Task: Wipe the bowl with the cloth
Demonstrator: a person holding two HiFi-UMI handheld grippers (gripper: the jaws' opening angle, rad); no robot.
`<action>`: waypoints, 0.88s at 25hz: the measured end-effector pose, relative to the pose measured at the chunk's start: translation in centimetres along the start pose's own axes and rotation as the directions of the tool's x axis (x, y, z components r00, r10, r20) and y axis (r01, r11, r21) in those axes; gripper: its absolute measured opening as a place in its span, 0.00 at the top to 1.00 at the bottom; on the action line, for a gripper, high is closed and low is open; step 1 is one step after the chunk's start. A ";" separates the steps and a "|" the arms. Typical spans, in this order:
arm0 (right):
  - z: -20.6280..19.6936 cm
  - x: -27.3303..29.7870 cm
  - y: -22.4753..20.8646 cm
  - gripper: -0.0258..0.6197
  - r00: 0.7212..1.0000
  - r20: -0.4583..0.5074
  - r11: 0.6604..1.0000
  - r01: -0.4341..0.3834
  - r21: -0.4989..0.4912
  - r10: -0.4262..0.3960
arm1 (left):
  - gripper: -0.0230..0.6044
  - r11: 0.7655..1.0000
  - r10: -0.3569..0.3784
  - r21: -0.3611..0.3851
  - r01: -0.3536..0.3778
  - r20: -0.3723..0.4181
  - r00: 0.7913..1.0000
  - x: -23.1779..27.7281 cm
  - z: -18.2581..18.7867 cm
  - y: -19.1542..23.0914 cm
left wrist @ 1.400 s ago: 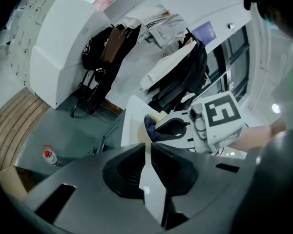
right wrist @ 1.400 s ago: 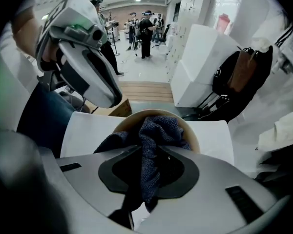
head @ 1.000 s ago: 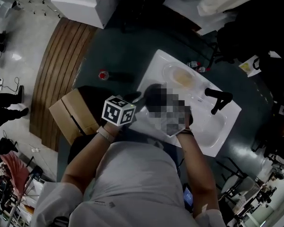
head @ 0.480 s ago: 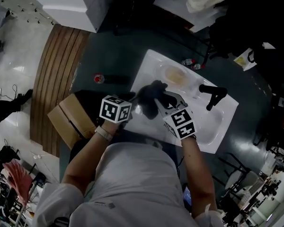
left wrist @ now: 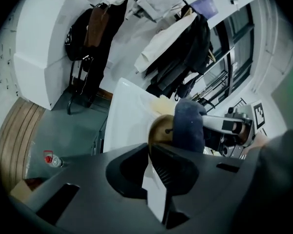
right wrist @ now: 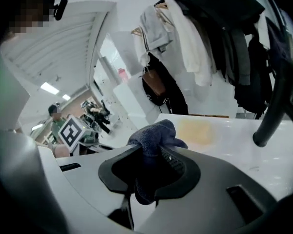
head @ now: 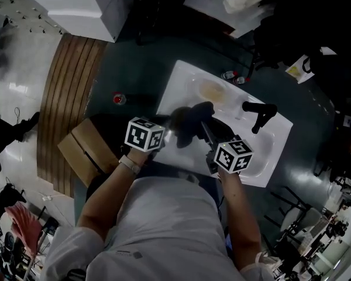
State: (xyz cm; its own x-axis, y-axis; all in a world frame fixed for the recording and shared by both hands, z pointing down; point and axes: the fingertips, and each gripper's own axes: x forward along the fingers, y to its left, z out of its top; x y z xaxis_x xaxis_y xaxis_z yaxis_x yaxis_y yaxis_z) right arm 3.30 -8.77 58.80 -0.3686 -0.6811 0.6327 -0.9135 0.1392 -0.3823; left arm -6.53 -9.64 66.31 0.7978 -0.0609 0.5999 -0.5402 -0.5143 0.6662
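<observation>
Right gripper view shows the right gripper [right wrist: 151,152] clenched on a dark blue cloth [right wrist: 154,136], which bunches up out of the jaws. In the left gripper view, the left gripper [left wrist: 150,147] has just been closing its jaws, and they now pinch the rim of a golden-brown bowl [left wrist: 161,130]. The cloth lies against the bowl's right side. In the head view, both are held over a white sink [head: 181,78], with its black faucet [head: 258,111] nearby. A cardboard box [head: 88,148] lies at the left of that view.
</observation>
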 end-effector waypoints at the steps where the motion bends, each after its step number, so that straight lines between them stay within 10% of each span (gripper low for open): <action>1: 0.1 0.0 0.0 0.83 1.000 0.020 0.999 -0.007 0.033 0.006 | 0.91 1.000 0.006 0.003 -0.006 -0.007 1.000 0.2 -0.1 0.0; 8: 3.1 -2.8 0.1 0.83 0.976 0.213 0.982 -0.086 0.169 0.049 | 0.94 1.000 -0.011 0.029 0.012 -0.012 1.000 0.4 -0.7 -0.4; 14: 7.2 -8.1 -1.1 0.83 0.938 0.340 0.979 -0.129 0.156 0.069 | 0.94 0.993 -0.047 0.112 0.029 0.160 0.986 -1.8 2.3 -1.2; 22: 12.0 -13.7 0.4 0.83 0.882 0.431 0.979 -0.202 -0.019 0.190 | 0.94 0.886 -0.179 0.460 -0.055 0.448 0.876 -7.7 10.7 -8.3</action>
State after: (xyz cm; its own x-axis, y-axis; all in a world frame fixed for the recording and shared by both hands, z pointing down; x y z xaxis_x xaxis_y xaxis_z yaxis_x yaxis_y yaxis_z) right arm 10.09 -8.00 41.95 -0.4242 -0.8843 0.1952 -0.8235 0.2870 -0.4893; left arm -5.38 -14.05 51.43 0.9153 -0.3451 0.2077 -0.3992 -0.8460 0.3535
